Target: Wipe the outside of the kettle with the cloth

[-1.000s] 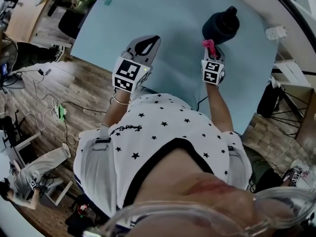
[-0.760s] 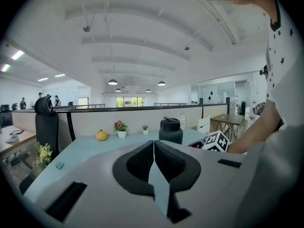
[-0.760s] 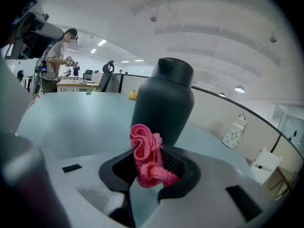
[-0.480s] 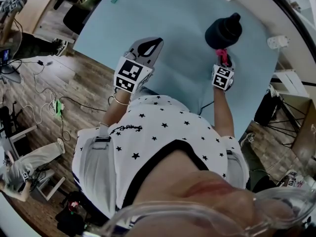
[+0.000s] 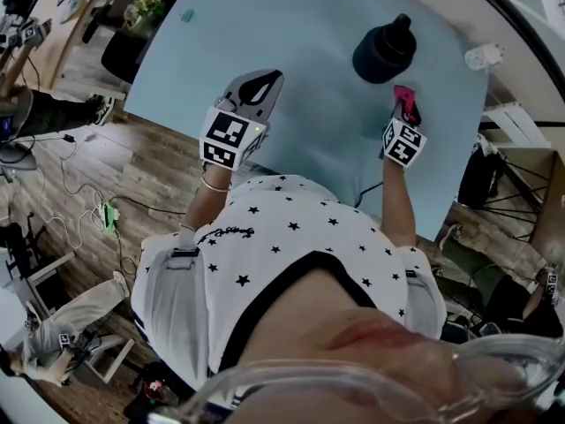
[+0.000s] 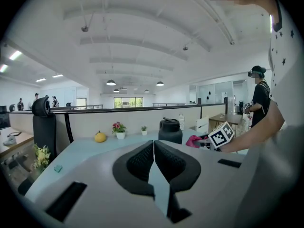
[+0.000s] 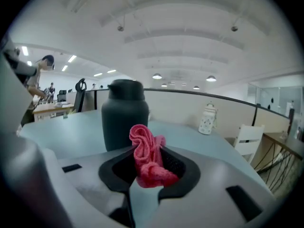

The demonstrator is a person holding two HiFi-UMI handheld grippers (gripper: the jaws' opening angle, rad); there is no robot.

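Crumpled pink cloth [image 7: 148,158] is pinched in right gripper [image 7: 151,175], near dark matte kettle [image 7: 124,115].
Firm contact with the kettle's wall is needed; left gripper [image 6: 154,158] is closed on nothing.

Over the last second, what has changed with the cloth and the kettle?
The right gripper, claw shut on the pink cloth, swung from the kettle's near-left side round to its near-right and now looks just clear of it. The kettle stayed upright in place; the left gripper stayed by the table's near edge, claw shut and empty.
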